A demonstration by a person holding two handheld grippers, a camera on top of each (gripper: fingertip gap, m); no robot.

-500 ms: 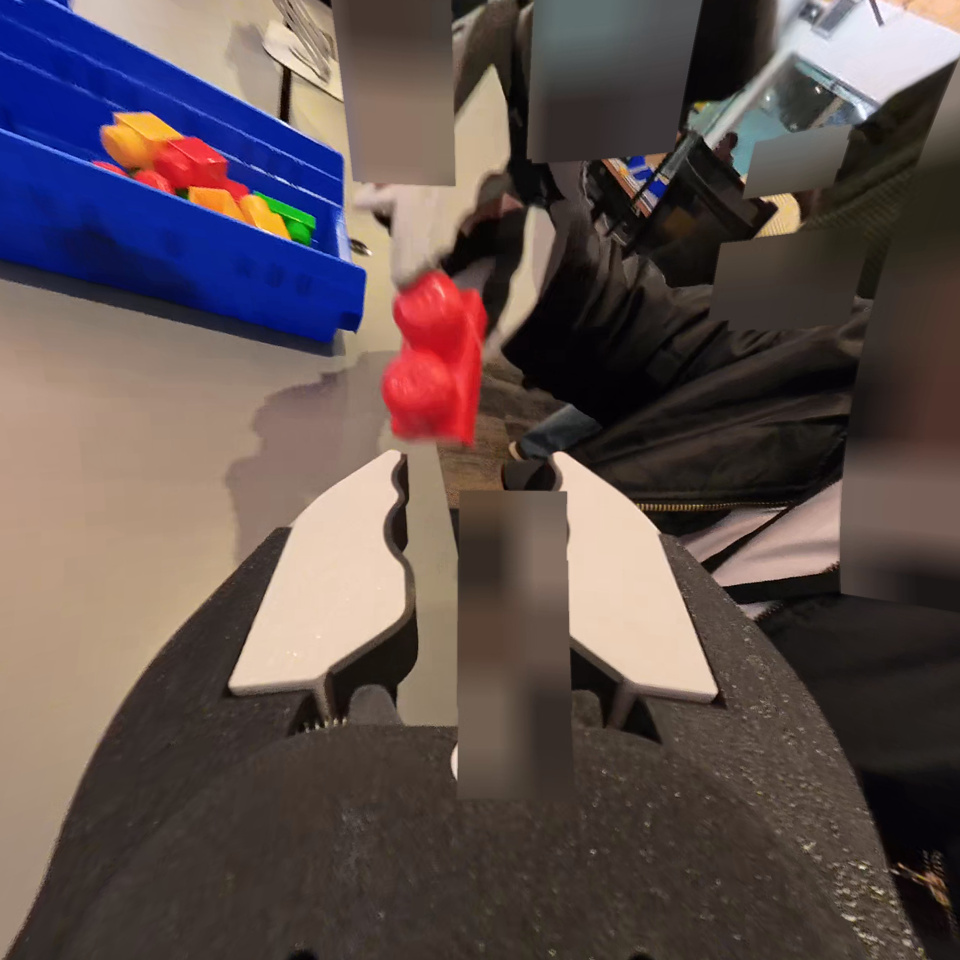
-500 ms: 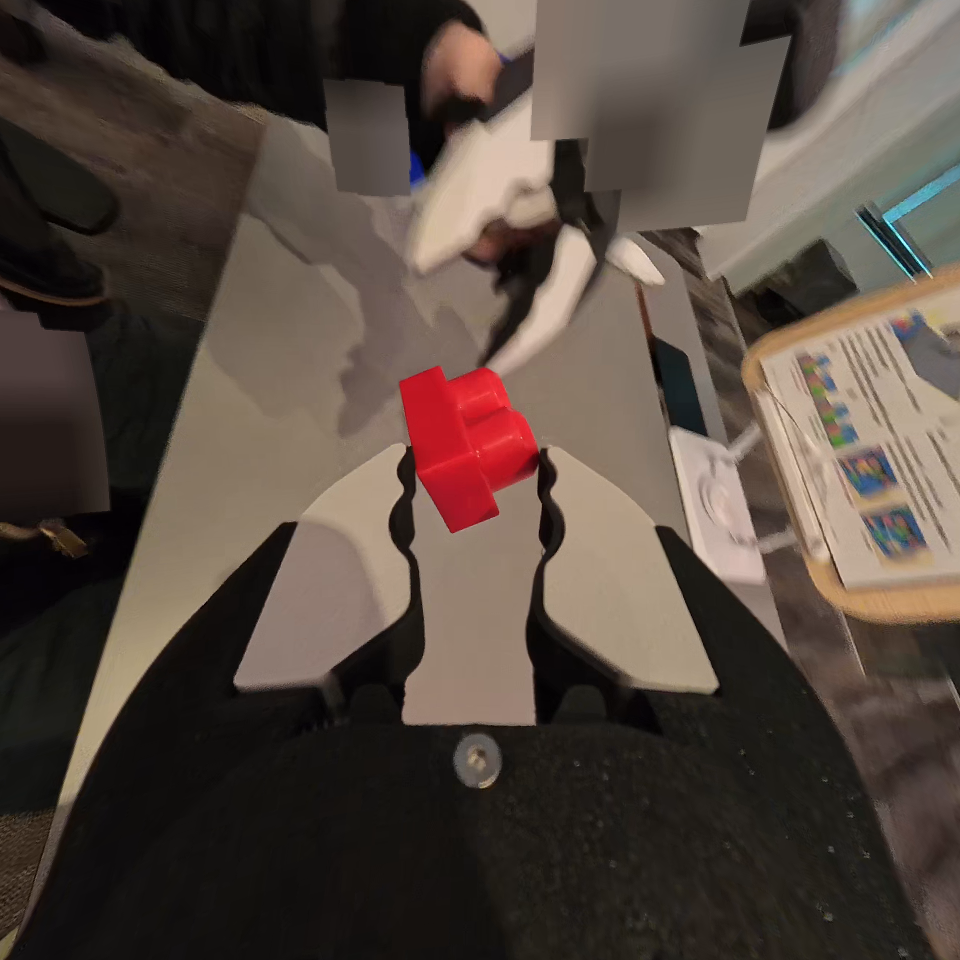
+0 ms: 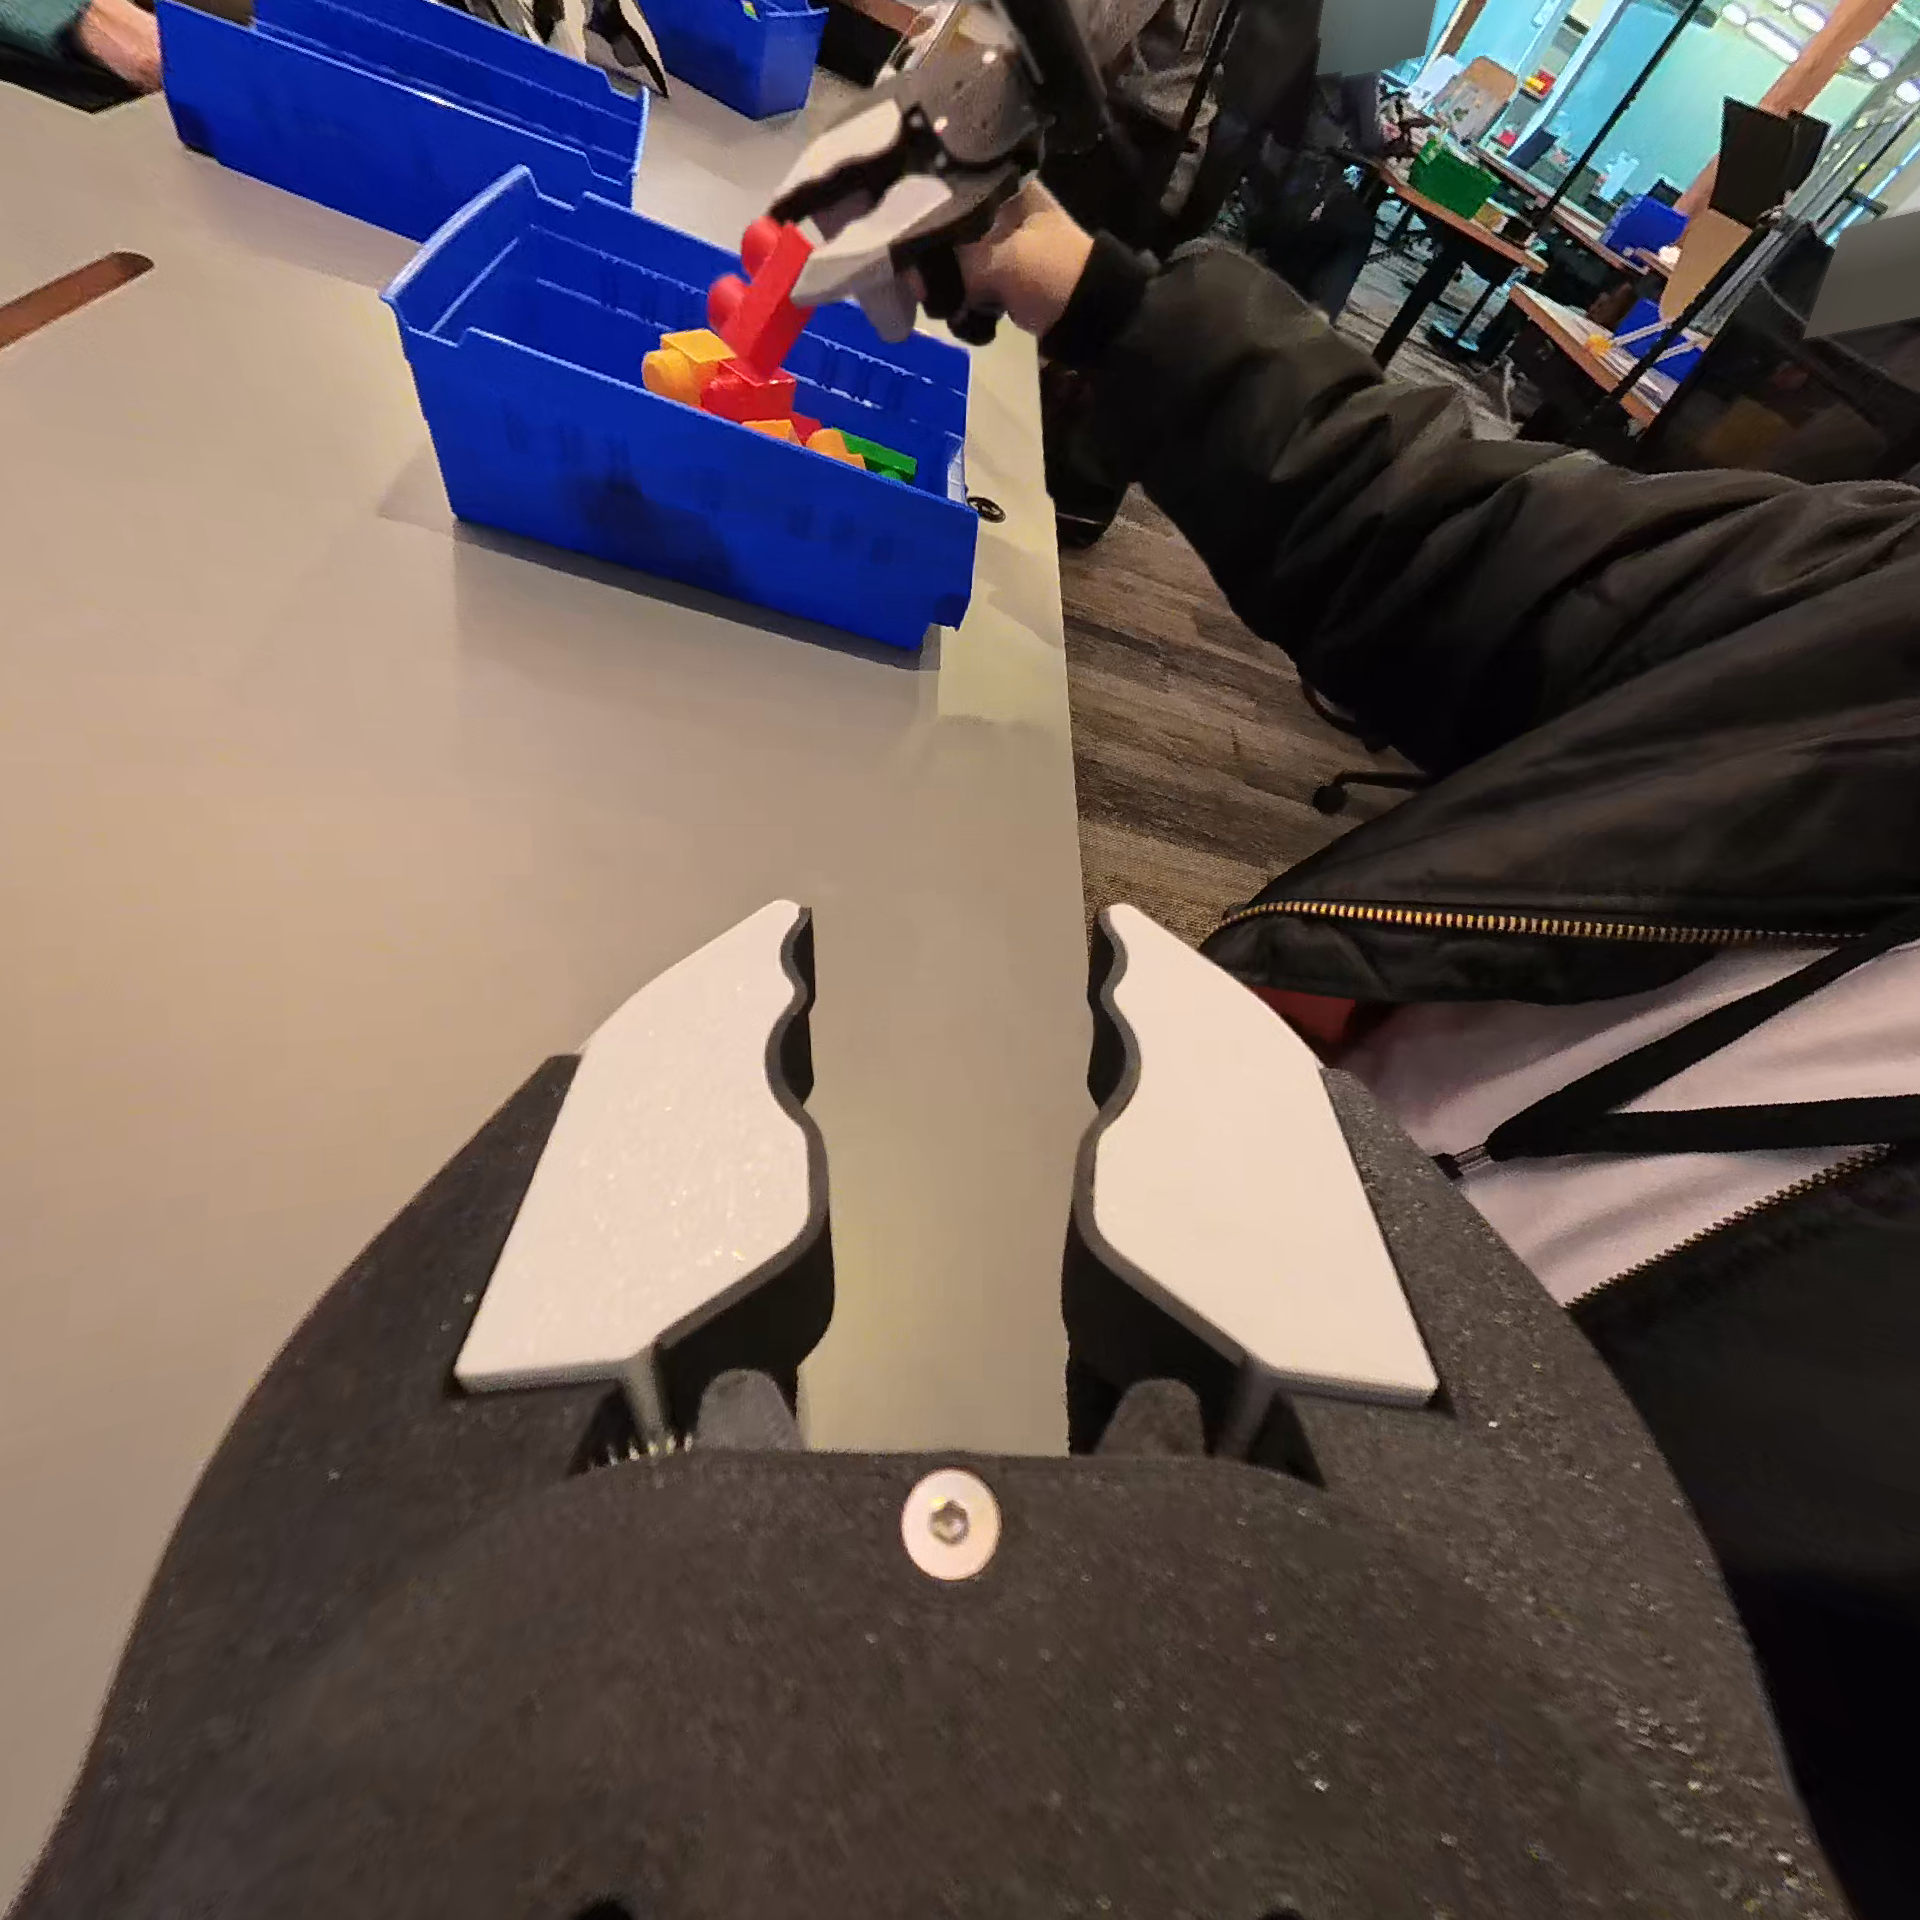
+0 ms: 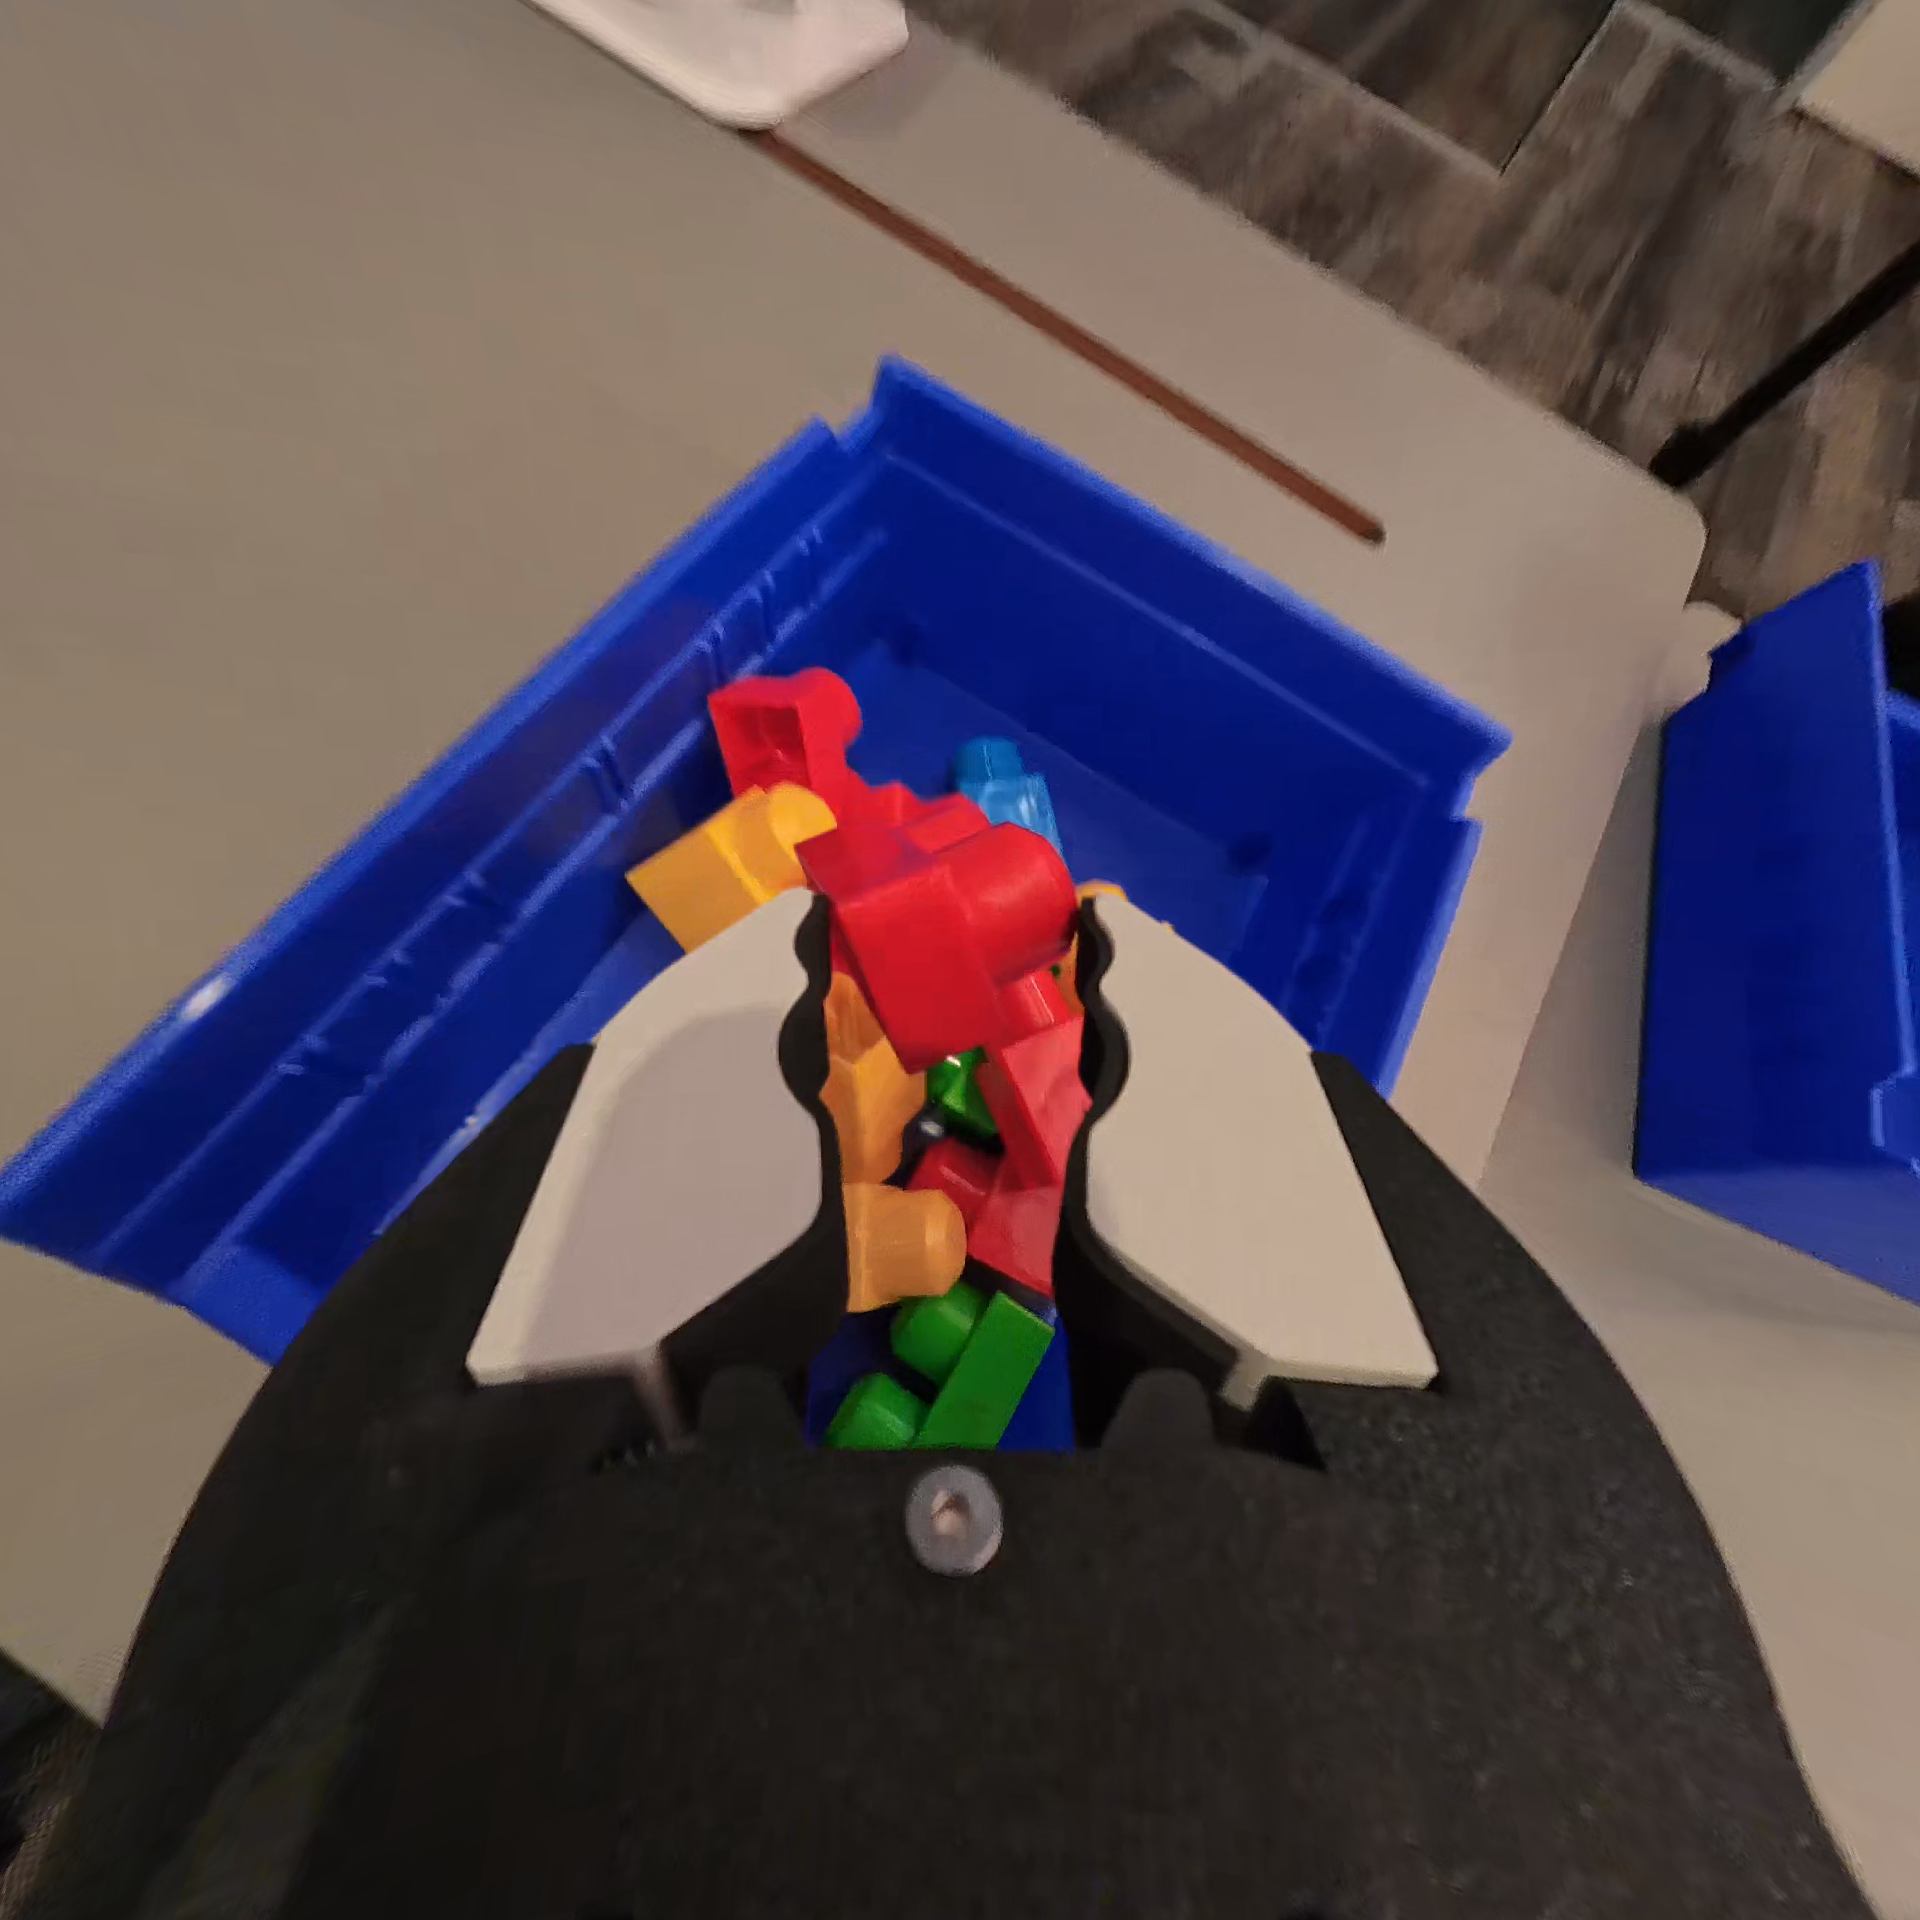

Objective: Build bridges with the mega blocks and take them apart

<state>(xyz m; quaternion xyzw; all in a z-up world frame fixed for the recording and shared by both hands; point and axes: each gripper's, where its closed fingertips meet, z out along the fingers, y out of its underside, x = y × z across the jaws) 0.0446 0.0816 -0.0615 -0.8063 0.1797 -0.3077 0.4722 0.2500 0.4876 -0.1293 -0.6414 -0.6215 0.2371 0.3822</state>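
My right gripper (image 4: 945, 914) is shut on a red block (image 4: 935, 935) and holds it just above the pile in a blue bin (image 4: 1143, 623). The pile holds an orange block (image 4: 717, 873), another red block (image 4: 779, 738), a light blue block (image 4: 997, 790) and green blocks (image 4: 966, 1361). In the left wrist view the right gripper (image 3: 831, 260) holds the red block (image 3: 764, 301) tilted over the same bin (image 3: 675, 499). My left gripper (image 3: 951, 925) is open and empty, low over the grey table (image 3: 416, 831) near its right edge, well short of the bin.
A second blue bin (image 4: 1787, 935) stands to the right of the first; more blue bins (image 3: 395, 114) stand farther back. The table's edge (image 3: 1065, 727) runs beside a person's black jacket sleeve (image 3: 1455, 520). A dark slot (image 4: 1070, 343) cuts the tabletop beyond the bin.
My right gripper has carried the red block from over the bare table to above the bin's pile. My left gripper stays open and now faces the bin from farther back.
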